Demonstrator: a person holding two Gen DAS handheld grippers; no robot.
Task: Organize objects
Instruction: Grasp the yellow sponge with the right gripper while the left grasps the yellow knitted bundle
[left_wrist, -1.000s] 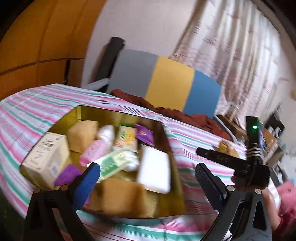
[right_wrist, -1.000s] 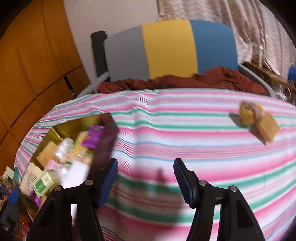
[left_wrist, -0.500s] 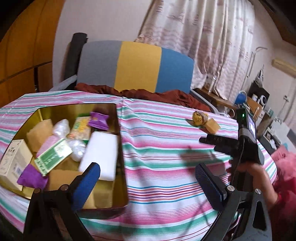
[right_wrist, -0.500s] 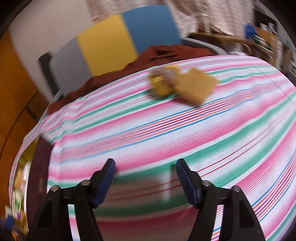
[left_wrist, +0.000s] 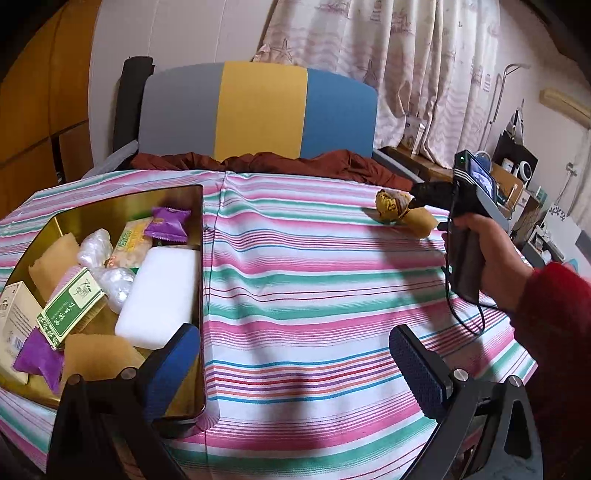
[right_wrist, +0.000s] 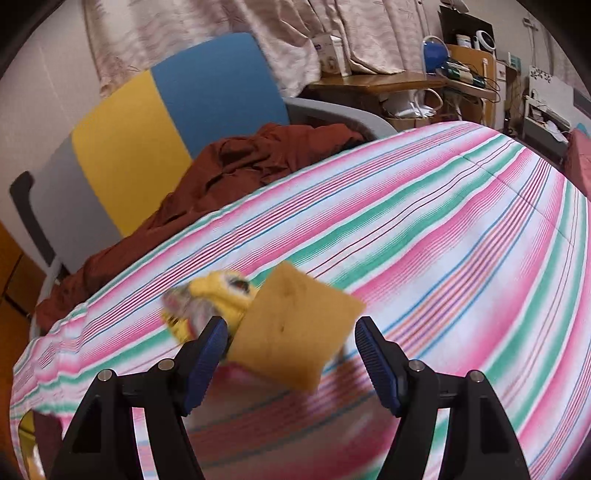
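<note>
A gold tin tray (left_wrist: 110, 201) at the left of the striped table holds several packets, a white block (left_wrist: 159, 295) and small boxes. A tan square packet (right_wrist: 291, 328) and a yellow wrapped snack (right_wrist: 218, 299) lie together at the table's far right; both also show in the left wrist view, the tan packet (left_wrist: 419, 221) beside the yellow snack (left_wrist: 391, 206). My right gripper (right_wrist: 291, 349) is open with the tan packet between its fingers, apart from the pads. My left gripper (left_wrist: 295, 365) is open and empty, near the tray's front right corner.
The table wears a pink, green and white striped cloth (left_wrist: 314, 288). A chair with a grey, yellow and blue back (left_wrist: 258, 110) and a rust-red cloth (left_wrist: 258, 162) stands behind the table. Shelves and clutter (right_wrist: 461, 66) stand at the right.
My right gripper has swept right across the table from the tray side and closed in on the tan packet and yellow snack. My left gripper has turned right, away from the tray.
</note>
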